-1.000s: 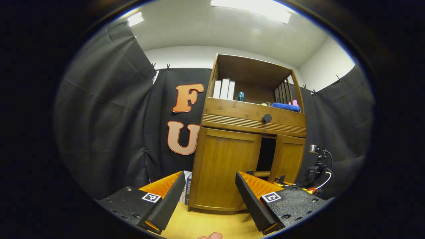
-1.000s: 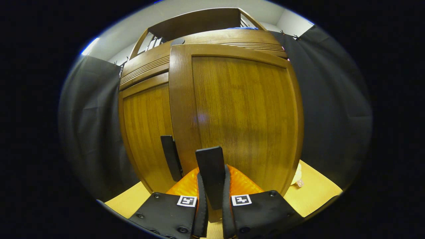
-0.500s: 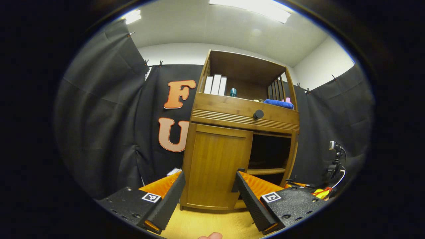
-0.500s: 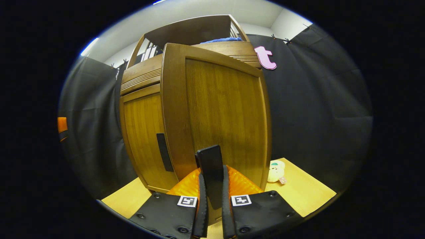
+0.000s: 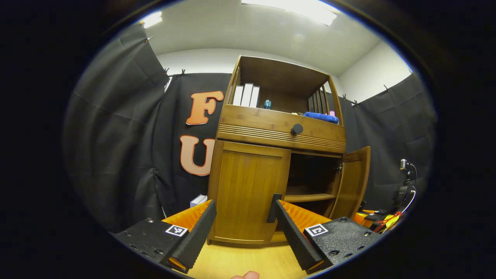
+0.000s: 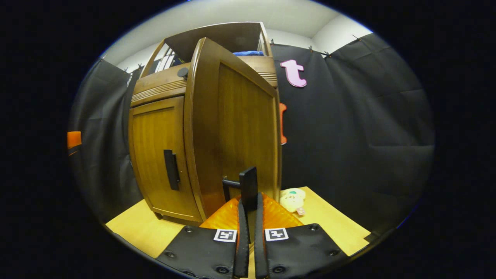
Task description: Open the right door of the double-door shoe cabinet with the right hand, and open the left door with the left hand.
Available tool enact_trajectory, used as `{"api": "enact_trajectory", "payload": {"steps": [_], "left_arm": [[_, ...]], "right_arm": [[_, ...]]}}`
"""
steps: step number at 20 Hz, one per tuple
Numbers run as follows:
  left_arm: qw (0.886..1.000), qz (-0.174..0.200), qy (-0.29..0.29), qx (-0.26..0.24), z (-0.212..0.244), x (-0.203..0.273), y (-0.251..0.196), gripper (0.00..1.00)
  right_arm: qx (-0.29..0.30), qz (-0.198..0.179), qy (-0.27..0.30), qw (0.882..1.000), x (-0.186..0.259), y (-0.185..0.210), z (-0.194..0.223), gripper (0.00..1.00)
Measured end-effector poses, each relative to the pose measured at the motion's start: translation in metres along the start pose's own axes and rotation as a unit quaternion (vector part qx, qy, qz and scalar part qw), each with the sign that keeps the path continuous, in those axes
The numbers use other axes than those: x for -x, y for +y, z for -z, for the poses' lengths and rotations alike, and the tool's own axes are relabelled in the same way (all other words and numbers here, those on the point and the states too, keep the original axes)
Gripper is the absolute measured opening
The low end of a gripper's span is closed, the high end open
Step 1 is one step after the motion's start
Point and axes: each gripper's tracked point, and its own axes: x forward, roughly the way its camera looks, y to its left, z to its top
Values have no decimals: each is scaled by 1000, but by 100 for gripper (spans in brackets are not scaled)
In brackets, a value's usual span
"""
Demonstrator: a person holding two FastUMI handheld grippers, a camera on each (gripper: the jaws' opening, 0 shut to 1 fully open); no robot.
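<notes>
In front of the tall brown wooden double-door shoe cabinet (image 5: 279, 155), its right door (image 6: 236, 131) stands swung wide while the left door (image 5: 250, 193) is shut.

The right gripper (image 6: 248, 217) has its fingers closed tight on the right door's dark vertical bar handle (image 6: 248, 186). The left gripper (image 5: 244, 228) hangs wide open, holding nothing, with the left door's dark handle (image 5: 273, 208) just ahead, near one finger. Inside the opened half, a wooden shelf (image 5: 308, 197) shows; above it sits a drawer with a round dark knob (image 5: 297, 129). A small pale plush toy (image 6: 293, 198) lies on the yellow floor (image 6: 333, 221) beside the cabinet. Risks, as I judge them: pulling the right door further could strain its hinge, and a misaligned left gripper could close beside the handle and slip off.
</notes>
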Motion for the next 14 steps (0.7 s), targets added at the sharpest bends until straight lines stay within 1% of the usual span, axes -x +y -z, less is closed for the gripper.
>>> {"api": "enact_trajectory", "payload": {"steps": [1,2,4,5,6,7,8,9,10,11,12,13,14], "left_arm": [[1000,5,1,3,1,-1,-4,95],[1000,8,1,5,2,-2,-6,95],[1000,14,-2,10,1,-3,-9,95],[1000,16,-3,14,2,-3,-10,95],[1000,18,-4,17,2,-3,-11,92],[1000,20,-6,19,2,-3,-11,95],[1000,20,-7,20,1,-3,-11,95],[1000,19,-8,21,2,-3,-10,92],[1000,18,-7,23,3,-3,-9,92],[1000,16,-6,24,4,-2,-6,92],[1000,13,-6,26,5,-1,-3,92],[1000,7,-6,26,5,1,1,95],[1000,2,-7,26,5,2,7,92]], "right_arm": [[4,10,4,1000,2,-11,1,13],[0,18,0,1000,4,-20,-4,2],[-2,36,2,999,6,-40,-4,2],[-4,41,3,999,5,-48,-4,8],[-6,46,8,999,4,-56,0,6],[-9,43,15,999,4,-63,4,4],[-19,38,13,999,5,-65,5,2],[-19,32,14,999,5,-67,9,8],[-9,28,13,999,6,-71,10,8],[-4,21,11,1000,6,-77,8,2],[-6,12,15,1000,5,-81,9,2],[-10,4,16,1000,3,-86,10,2],[-9,-4,19,1000,4,-92,10,8]]}}
